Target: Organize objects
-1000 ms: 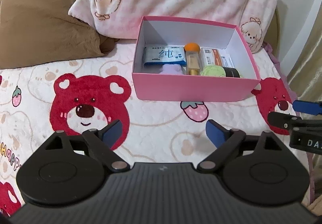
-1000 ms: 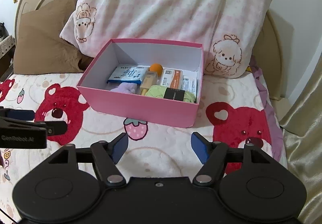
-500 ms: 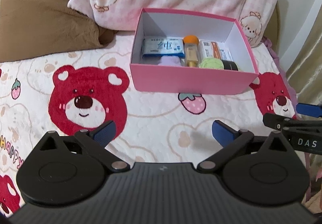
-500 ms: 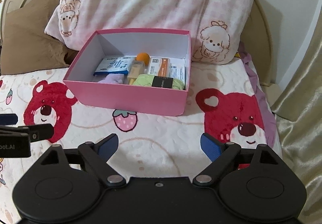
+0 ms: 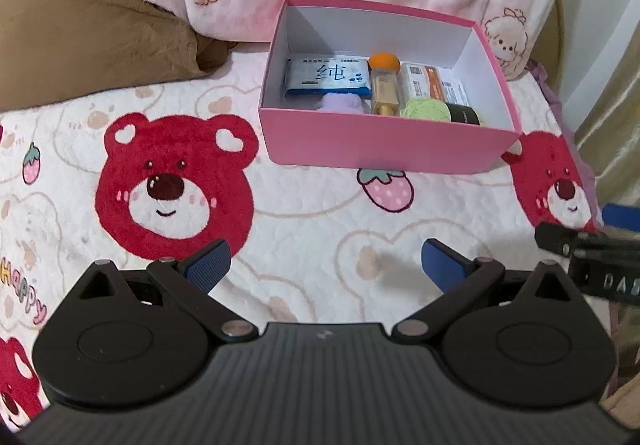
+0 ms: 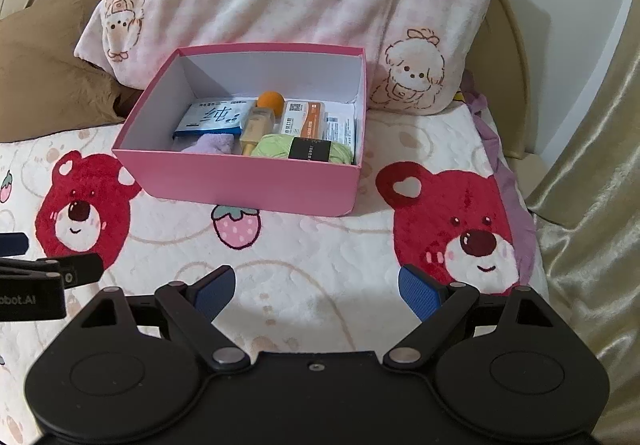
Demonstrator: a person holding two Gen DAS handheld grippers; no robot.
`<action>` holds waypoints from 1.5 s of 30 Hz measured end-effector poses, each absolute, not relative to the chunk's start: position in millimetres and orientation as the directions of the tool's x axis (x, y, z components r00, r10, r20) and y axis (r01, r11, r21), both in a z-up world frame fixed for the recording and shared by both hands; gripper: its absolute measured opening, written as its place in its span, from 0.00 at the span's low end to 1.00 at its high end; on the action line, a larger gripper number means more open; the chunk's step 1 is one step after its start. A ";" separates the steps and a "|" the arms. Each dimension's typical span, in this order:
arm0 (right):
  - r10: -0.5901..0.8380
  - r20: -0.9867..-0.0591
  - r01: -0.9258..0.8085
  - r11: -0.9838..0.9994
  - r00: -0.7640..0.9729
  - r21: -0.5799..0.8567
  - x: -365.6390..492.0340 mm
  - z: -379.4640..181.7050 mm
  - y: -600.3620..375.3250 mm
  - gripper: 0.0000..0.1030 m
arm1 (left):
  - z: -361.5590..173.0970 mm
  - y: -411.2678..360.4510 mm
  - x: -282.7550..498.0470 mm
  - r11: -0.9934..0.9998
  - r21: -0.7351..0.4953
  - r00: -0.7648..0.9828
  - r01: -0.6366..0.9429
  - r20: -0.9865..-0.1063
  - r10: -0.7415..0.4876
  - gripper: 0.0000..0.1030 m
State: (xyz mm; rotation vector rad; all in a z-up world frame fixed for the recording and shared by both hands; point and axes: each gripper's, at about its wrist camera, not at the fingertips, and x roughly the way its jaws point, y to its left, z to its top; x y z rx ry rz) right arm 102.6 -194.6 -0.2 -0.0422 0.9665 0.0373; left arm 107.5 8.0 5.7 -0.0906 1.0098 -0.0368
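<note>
Left wrist view: the left gripper (image 5: 324,265) hangs empty over the bed (image 5: 312,229), its blue pads spread wide. The pink box (image 5: 384,145) lies straight ahead and slightly right of it, well apart, long axis running left to right. Inside the box, from left to right: blue tissue pack (image 5: 326,77), lilac cloth (image 5: 342,103), gold bottle (image 5: 385,91) with orange cap, orange-and-white carton (image 5: 426,81), green yarn ball (image 5: 426,111). Part of the right gripper (image 5: 592,245) shows to the right of the box.

Right wrist view: the right gripper (image 6: 316,291), likewise spread and empty, faces the pink box (image 6: 248,181), which lies ahead and slightly left. Nothing loose appears on the bed around the box; packing looks complete. Neither gripper is clearly nearer to the box.
</note>
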 end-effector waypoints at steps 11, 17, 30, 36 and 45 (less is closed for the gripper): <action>-0.011 -0.837 -0.035 0.999 0.548 -0.036 104.3 -3.3 -196.9 0.89 | 9.4 11.4 101.6 0.996 -0.088 0.551 -0.018 -0.832 -0.064 1.00; -0.037 -0.830 -0.020 0.998 0.557 -0.058 105.4 -1.4 -196.8 0.89 | 8.8 15.7 99.3 0.996 -0.084 0.551 -0.031 -0.833 -0.053 1.00; -0.037 -0.833 -0.018 0.998 0.553 -0.056 107.4 -2.1 -194.6 0.89 | 8.1 23.7 102.3 0.994 -0.102 0.510 -0.035 -0.858 -0.070 1.00; -0.036 -0.839 -0.011 0.999 0.543 -0.049 107.9 -2.8 -197.4 0.89 | 5.6 26.5 105.4 0.994 -0.109 0.495 -0.031 -0.865 -0.079 1.00; -0.038 -0.838 -0.021 0.998 0.544 -0.059 105.8 -1.0 -196.4 0.89 | 3.4 27.0 107.0 0.992 -0.126 0.477 -0.012 -0.873 -0.105 1.00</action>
